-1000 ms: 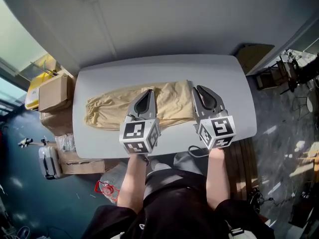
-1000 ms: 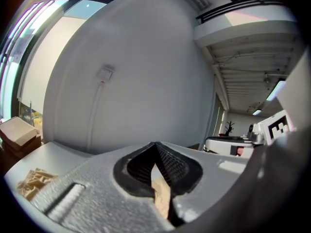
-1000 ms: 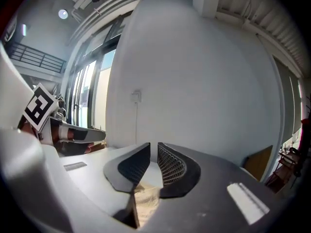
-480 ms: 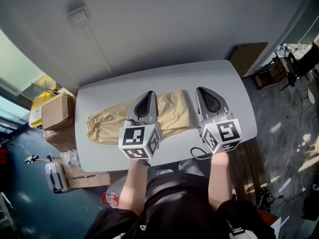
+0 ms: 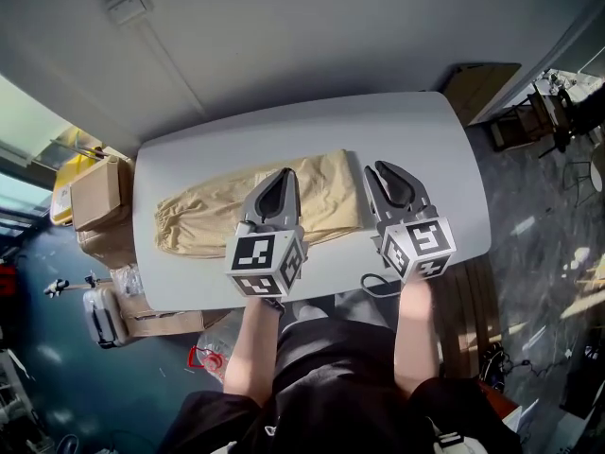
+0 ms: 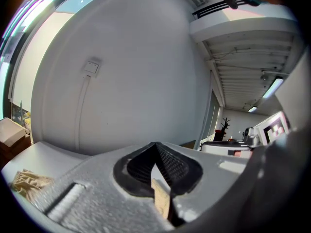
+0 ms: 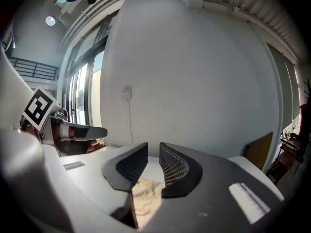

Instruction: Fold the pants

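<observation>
Lying lengthwise across the middle of the table (image 5: 425,140), the tan pants (image 5: 213,218) reached from near its left edge to the right gripper (image 7: 153,147). The left gripper (image 6: 156,147) was clamped on a sliver of the cloth. The right gripper's jaws had just been opening and stood slightly apart, with cloth below the gap, unpinched

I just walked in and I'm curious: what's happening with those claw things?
A person is folding tan cloth pants on a grey table with two hand-held grippers. The left gripper is pinched shut on the fabric. The right gripper is at the pants' right end; its jaws have just been opening, with cloth between them but not squeezed.
</observation>
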`<act>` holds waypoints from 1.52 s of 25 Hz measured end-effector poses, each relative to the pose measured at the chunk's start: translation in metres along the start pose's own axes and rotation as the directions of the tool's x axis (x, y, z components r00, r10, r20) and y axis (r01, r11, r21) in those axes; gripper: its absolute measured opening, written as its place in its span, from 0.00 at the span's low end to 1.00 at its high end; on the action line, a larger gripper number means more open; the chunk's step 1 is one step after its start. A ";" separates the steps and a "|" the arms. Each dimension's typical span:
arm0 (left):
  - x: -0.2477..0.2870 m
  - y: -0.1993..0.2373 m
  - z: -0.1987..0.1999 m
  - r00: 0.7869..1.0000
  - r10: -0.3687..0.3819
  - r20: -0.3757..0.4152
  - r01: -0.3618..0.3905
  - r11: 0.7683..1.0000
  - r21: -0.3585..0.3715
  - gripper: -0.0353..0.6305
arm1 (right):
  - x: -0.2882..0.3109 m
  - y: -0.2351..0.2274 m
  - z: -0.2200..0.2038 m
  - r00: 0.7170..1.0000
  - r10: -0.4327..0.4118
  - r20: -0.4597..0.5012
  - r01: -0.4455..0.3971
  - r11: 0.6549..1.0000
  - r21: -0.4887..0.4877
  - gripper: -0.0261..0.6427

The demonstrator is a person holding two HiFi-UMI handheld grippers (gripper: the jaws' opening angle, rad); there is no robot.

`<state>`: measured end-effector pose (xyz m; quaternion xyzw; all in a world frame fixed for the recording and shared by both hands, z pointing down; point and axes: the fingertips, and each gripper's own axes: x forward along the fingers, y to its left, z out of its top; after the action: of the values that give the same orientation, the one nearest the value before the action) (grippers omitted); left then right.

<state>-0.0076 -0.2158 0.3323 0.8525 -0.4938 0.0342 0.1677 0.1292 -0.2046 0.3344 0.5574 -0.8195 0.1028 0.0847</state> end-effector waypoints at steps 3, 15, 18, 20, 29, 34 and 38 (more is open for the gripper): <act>0.010 -0.003 -0.017 0.999 0.002 -0.042 -0.003 1.000 -0.012 0.06 | 0.008 -0.008 -0.027 0.997 0.022 -0.068 -0.020 0.999 0.032 0.22; 0.045 -0.011 -0.085 0.980 0.006 -0.198 -0.022 0.997 -0.078 0.06 | 0.026 -0.038 -0.147 0.946 0.099 -0.308 -0.023 0.971 0.239 0.39; 0.050 -0.010 -0.103 0.972 0.021 -0.234 -0.042 0.995 -0.085 0.06 | 0.027 -0.039 -0.180 0.923 0.116 -0.366 -0.017 0.964 0.264 0.39; 0.051 -0.006 -0.117 0.965 0.034 -0.260 -0.059 0.994 -0.092 0.06 | 0.029 -0.040 -0.199 0.906 0.123 -0.406 -0.013 0.965 0.263 0.39; 0.044 0.014 -0.166 0.936 0.095 -0.339 -0.146 0.981 -0.127 0.06 | 0.038 -0.031 -0.265 0.836 0.202 -0.511 -0.013 0.937 0.349 0.39; 0.041 0.020 -0.171 0.934 0.117 -0.339 -0.170 0.977 -0.132 0.06 | 0.038 -0.024 -0.280 0.809 0.212 -0.549 -0.020 0.942 0.334 0.38; 0.038 0.023 -0.185 0.924 0.133 -0.359 -0.194 0.971 -0.140 0.06 | 0.038 -0.022 -0.286 0.802 0.223 -0.554 -0.021 0.938 0.347 0.35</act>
<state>0.0122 -0.1989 0.5205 0.7709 -0.5273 0.1548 0.3221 0.1430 -0.1719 0.6217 0.4497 -0.7597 0.4076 0.2332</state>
